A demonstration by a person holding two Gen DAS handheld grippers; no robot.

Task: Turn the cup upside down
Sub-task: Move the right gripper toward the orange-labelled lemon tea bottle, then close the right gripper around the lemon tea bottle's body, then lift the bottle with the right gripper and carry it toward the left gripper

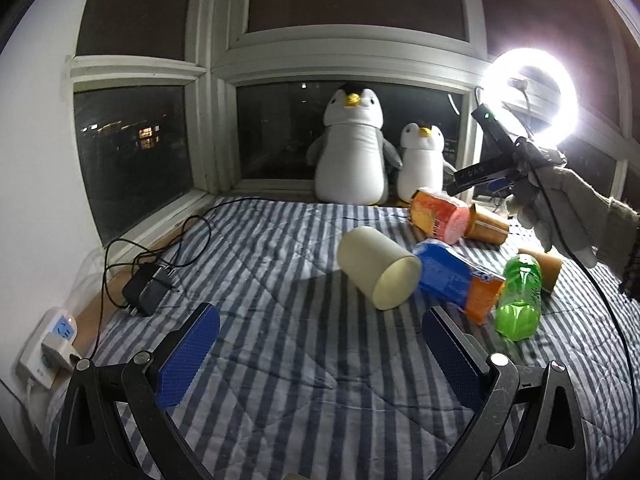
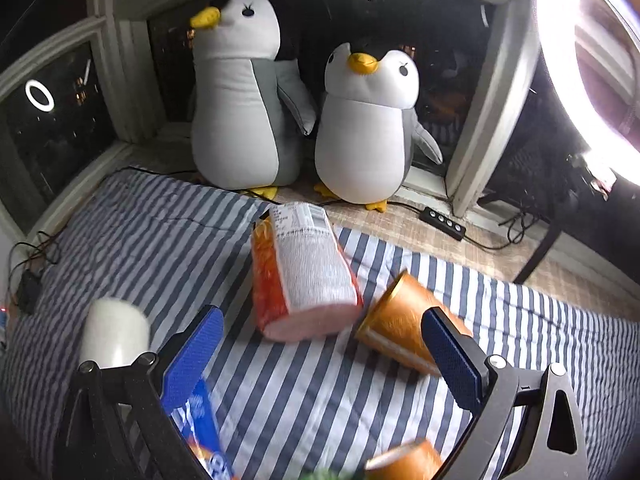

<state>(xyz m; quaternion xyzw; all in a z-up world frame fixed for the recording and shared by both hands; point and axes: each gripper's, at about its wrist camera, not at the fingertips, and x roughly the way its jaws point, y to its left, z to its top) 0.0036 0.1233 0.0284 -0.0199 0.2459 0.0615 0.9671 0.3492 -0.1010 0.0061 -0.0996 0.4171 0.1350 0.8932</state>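
A cream cup (image 1: 376,266) lies on its side on the striped blanket (image 1: 280,360), its wide round end turned toward my left gripper (image 1: 320,322). That gripper is open and empty, a short way in front of the cup. In the right wrist view the same cream cup (image 2: 114,334) lies blurred at the left, outside my right gripper (image 2: 322,320), which is open and empty. An orange paper cup (image 2: 394,320) lies on its side by the right finger (image 2: 448,352). A second orange cup (image 2: 404,462) shows at the bottom edge.
An orange and pink snack bag (image 2: 304,272), a blue snack bag (image 1: 456,276) and a green bottle (image 1: 518,300) lie among the cups. Two plush penguins (image 1: 352,148) stand by the window. A charger (image 1: 146,292) and cables are at left, a ring light (image 1: 532,92) at right. A gloved hand (image 1: 560,208) holds the other gripper.
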